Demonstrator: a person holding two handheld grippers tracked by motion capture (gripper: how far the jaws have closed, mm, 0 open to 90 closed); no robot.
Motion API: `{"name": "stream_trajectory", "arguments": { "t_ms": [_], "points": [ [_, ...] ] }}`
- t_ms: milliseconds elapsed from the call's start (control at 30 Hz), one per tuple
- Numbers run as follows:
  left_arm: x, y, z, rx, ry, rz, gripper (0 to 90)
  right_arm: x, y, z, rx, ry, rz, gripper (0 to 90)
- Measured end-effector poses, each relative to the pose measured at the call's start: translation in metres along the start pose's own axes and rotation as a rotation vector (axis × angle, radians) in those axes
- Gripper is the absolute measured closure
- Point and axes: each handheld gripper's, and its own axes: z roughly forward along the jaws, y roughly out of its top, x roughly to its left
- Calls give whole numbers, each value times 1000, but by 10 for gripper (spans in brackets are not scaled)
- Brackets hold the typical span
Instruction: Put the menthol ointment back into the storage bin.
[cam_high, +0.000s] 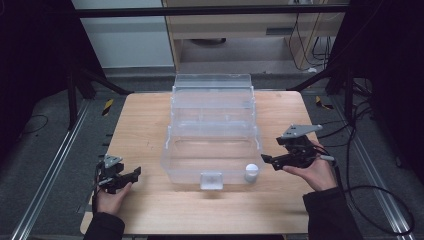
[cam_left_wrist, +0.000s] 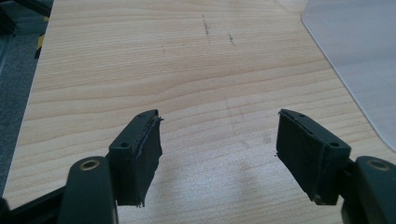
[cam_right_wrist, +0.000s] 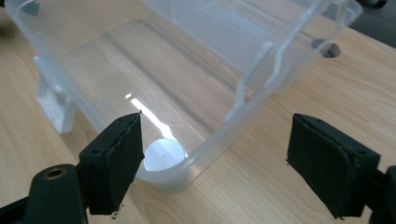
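Right claw (cam_high: 268, 161) hangs released beside the clear bin (cam_high: 212, 150); the white cap (cam_high: 251, 171) sits inside its near-right corner, just left of it.

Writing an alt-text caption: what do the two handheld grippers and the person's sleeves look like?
Both the left gripper and right gripper are black, each topped by a grey three-cornered plate, with two rectangular black padded jaws. A black cable trails from the right one. Sleeves are dark.
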Motion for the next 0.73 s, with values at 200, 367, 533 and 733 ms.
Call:
{"name": "stream_trajectory", "arguments": {
  "t_ms": [200,367,533,733],
  "points": [
    [-1,0,0,0,0,1,303,-6,-28,-9,-91,-44,71,166],
    [0,0,0,-1,0,0,301,-18,-51,-8,-106,-102,142,127],
    [1,-1,1,1,2,2,298,-29,-74,0,-66,-129,198,114],
    [4,-2,3,3,3,-2,285,-41,-98,12,-12,-161,246,108]
  ]
}}
